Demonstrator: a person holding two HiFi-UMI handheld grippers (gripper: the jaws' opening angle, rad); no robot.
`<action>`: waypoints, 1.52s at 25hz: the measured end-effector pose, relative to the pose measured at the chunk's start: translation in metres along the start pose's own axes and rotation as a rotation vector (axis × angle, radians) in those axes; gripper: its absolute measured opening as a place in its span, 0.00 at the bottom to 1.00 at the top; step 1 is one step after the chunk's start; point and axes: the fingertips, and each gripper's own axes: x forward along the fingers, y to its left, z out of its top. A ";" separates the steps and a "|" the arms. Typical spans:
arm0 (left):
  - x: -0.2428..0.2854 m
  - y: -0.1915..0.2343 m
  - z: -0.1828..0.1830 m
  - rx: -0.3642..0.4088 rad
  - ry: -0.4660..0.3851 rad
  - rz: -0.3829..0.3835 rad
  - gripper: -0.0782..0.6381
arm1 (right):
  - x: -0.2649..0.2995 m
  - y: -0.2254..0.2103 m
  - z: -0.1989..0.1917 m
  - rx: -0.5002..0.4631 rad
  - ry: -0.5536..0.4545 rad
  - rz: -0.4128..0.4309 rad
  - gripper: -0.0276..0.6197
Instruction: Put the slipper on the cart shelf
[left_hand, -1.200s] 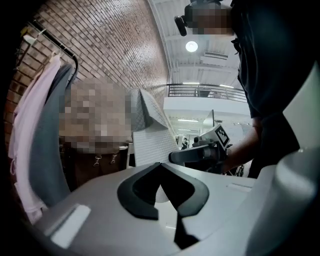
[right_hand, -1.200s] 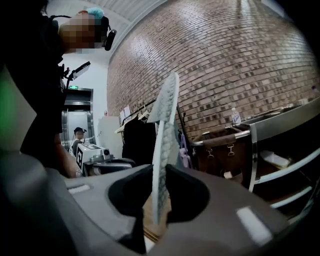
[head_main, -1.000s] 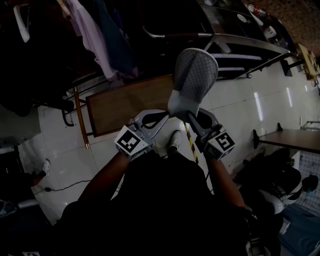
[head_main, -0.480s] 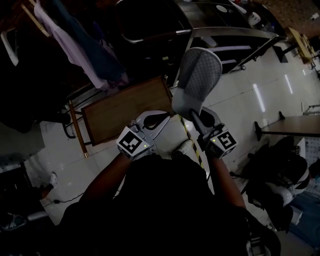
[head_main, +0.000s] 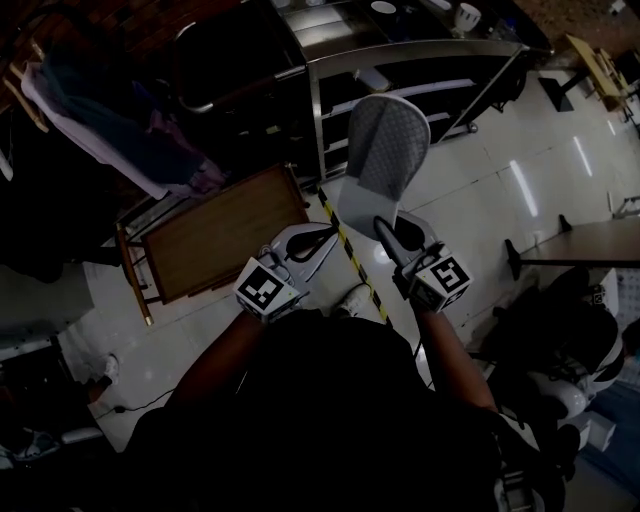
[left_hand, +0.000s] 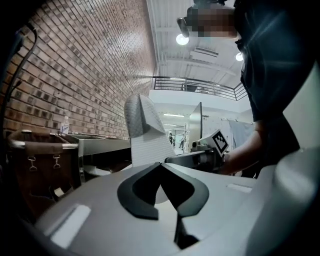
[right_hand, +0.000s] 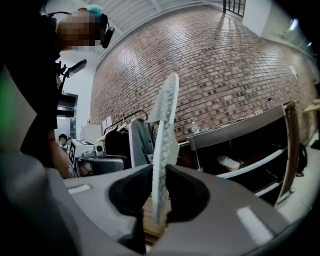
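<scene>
A grey slipper (head_main: 386, 148) stands upright, sole toward my head camera, with my right gripper (head_main: 384, 226) shut on its heel end. In the right gripper view the slipper (right_hand: 165, 120) rises edge-on from between the pads of that gripper (right_hand: 159, 172). My left gripper (head_main: 327, 236) hangs just left of the slipper, shut and empty; its own view shows its gripper (left_hand: 160, 167) with jaw tips touching and the slipper (left_hand: 144, 131) beyond. The metal cart (head_main: 420, 52) with its shelves stands ahead; in the right gripper view the cart shelf (right_hand: 250, 160) is to the right.
A pale object (right_hand: 228, 162) lies on a lower cart shelf. A wooden board (head_main: 222, 236) lies on the floor to the left, beside a clothes rack (head_main: 110, 140). Yellow-black tape (head_main: 352, 262) crosses the floor below the grippers. A dark table (head_main: 590, 248) stands at right.
The cart has come nearer and further into view, and the wooden board has slid left. Both grippers keep their pose, the right one still holding the slipper.
</scene>
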 end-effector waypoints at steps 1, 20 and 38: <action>0.013 -0.005 0.001 -0.002 0.005 0.001 0.11 | -0.007 -0.010 0.000 0.003 0.005 0.006 0.14; 0.131 0.038 -0.009 -0.002 0.028 -0.049 0.11 | 0.006 -0.128 -0.043 0.095 0.186 0.040 0.14; 0.154 0.143 -0.014 -0.063 0.024 -0.021 0.11 | 0.093 -0.183 -0.123 0.400 0.506 0.211 0.14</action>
